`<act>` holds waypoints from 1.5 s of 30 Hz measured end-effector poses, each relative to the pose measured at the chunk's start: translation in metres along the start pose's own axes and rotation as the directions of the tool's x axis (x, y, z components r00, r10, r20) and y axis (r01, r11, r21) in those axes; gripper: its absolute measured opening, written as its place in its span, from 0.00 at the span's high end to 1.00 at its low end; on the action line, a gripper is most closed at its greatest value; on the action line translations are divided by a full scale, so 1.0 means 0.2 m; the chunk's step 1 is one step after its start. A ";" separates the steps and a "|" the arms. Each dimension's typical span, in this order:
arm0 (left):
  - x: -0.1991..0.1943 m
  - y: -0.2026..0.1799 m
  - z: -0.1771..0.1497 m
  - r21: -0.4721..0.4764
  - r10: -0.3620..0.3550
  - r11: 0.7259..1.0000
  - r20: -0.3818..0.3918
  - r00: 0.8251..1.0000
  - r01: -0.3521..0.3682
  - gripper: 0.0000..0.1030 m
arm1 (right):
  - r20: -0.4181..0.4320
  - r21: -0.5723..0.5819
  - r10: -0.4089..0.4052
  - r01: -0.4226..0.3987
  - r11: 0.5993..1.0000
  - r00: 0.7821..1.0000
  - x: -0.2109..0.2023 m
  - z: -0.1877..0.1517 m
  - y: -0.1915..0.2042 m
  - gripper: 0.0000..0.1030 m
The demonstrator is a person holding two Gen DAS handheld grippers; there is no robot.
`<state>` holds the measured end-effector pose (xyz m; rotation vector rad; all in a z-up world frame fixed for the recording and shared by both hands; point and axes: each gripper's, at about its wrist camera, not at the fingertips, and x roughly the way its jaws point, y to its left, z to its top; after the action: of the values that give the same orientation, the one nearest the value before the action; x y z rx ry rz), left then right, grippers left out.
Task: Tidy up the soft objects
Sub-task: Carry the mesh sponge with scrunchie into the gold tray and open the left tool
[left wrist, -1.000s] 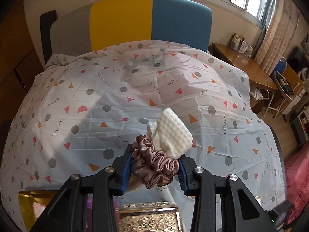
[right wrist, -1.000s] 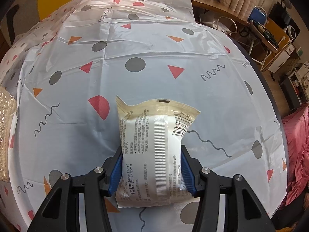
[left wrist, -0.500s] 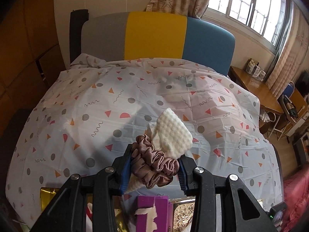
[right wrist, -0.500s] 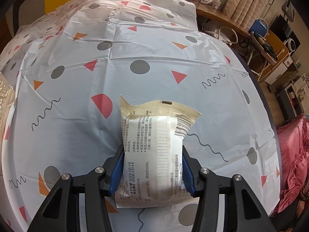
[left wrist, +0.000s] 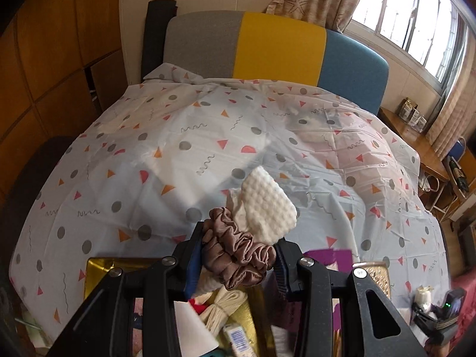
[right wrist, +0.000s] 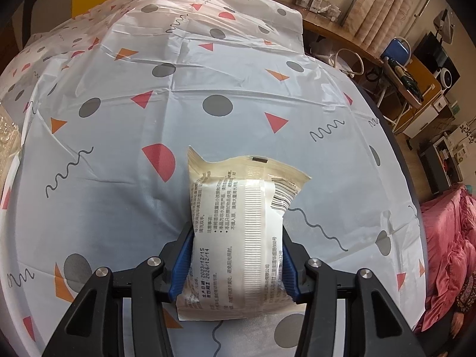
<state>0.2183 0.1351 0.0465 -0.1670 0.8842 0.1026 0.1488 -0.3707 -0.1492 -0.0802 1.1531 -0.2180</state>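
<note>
Mid-carry step, both hands loaded. Left tongs (left wrist: 238, 255) are clamped on a brown scrunchie (left wrist: 238, 257), with a white bumpy cloth (left wrist: 267, 208) bunched in the same grip and sticking out past the tips; both are off the bed, hanging above a gold box (left wrist: 95, 270) at the near edge. That box looks like the collection bin: a cream bundle (left wrist: 221, 305), a small packet (left wrist: 238, 336) and a paper slip (left wrist: 193, 327) sit in it, right under the tongs. A purple box (left wrist: 327, 257) and a second gold embossed box (left wrist: 374, 276) lie just to the right of it. Right tongs (right wrist: 236, 263) grip a white sealed pack (right wrist: 241, 232) by its lower half, both blue pads pressed on its sides, the pack held over the patterned sheet (right wrist: 208, 74) covering the bed; whether its bottom edge touches the sheet is unclear. Judgement: the left load is about ready to drop, the right pack is next in line. Next move calls for centring the left tongs over the gold box, lowering a bit and opening wide enough that scrunchie and cloth both fall, since the cloth may snag on a pad. Then the right pack needs bringing across to the same box; the box barely shows in the right view, only a gold edge (right wrist: 7, 131) at far left.
</note>
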 end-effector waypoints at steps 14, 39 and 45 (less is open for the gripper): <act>-0.18 0.35 -0.46 -0.053 -0.041 0.998 0.035 0.999 0.043 0.60 | 0.016 -0.012 -0.014 0.014 1.000 1.000 0.00 -0.01 0.00 0.50; -0.03 0.50 -1.06 -0.063 0.046 0.997 -0.097 0.994 -0.052 0.60 | 0.040 -0.042 -0.052 0.054 0.998 0.998 0.00 -0.01 0.02 0.51; 0.09 0.52 -1.03 -0.062 0.096 0.993 -0.115 0.989 -0.104 0.55 | 0.041 -0.038 -0.052 0.053 0.998 0.998 0.01 -0.01 0.02 0.51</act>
<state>0.0574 0.1995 -0.1059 -0.1934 1.0017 0.2191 0.1475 -0.3661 -0.1520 -0.1491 1.1161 -0.2395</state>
